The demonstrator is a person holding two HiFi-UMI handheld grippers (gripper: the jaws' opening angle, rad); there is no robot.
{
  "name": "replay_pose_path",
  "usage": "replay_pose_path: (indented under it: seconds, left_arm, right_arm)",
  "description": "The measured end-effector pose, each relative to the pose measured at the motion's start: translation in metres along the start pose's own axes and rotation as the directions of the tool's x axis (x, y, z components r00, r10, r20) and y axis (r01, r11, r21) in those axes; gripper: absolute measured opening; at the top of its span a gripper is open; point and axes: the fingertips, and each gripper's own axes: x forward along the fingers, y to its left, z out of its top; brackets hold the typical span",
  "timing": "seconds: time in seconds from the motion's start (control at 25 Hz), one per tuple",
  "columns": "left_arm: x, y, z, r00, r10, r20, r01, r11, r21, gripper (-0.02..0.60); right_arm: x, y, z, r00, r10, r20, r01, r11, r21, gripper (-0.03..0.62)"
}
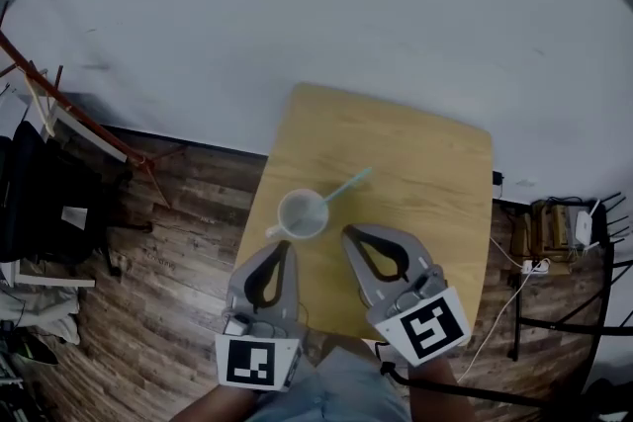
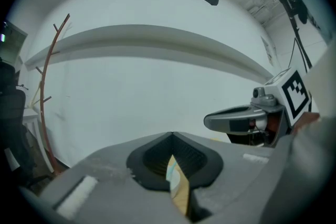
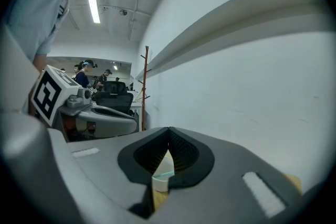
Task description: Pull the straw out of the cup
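The left gripper (image 1: 286, 247) and the right gripper (image 1: 348, 233) both have their fingers pressed together, empty. Just beyond the tips, between the two, the white round cup (image 1: 302, 213) stands on the light wooden counter (image 1: 435, 183). Its pale green plastic straw (image 1: 348, 185) leans away and rightward, so the right fingers are nearer to it.

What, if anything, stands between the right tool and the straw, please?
Nothing visible does. Only bare table separates the right tool from the straw, which leans out of the cup toward the far right.
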Motion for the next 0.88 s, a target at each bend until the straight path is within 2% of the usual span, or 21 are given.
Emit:
replay_pose_path:
  seconds: [0.32,0.52,0.6,0.72,0.88]
  left_arm:
    - [0.027,0.027,-0.017,0.999,0.021,-0.043,-0.023,0.999,-0.049,0.015]
    - [0.047,0.04,-0.032,0.996,0.028,-0.086,-0.038,0.992,-0.117,0.015]
    - [0.055,0.044,-0.038,0.995,0.026,-0.1,-0.038,0.991,-0.126,0.015]
    - [0.066,0.048,-0.045,0.992,0.023,-0.122,-0.042,0.988,-0.151,0.015]
    - [0.08,0.053,-0.052,0.99,0.019,-0.143,-0.043,0.985,-0.166,0.015]
  right_arm:
    - [0.035,-0.018,-0.02,0.996,0.064,-0.055,-0.064,0.998,0.001,0.008]
    - [0.056,-0.033,-0.037,0.993,0.069,-0.098,-0.069,0.998,0.005,0.011]
    - [0.062,-0.039,-0.044,0.991,0.069,-0.117,-0.068,0.998,0.013,0.046]
    - [0.072,-0.043,-0.048,0.989,0.087,-0.12,-0.085,0.996,0.019,0.061]
    - [0.089,-0.046,-0.051,0.983,0.13,-0.128,-0.134,0.991,-0.021,0.096]
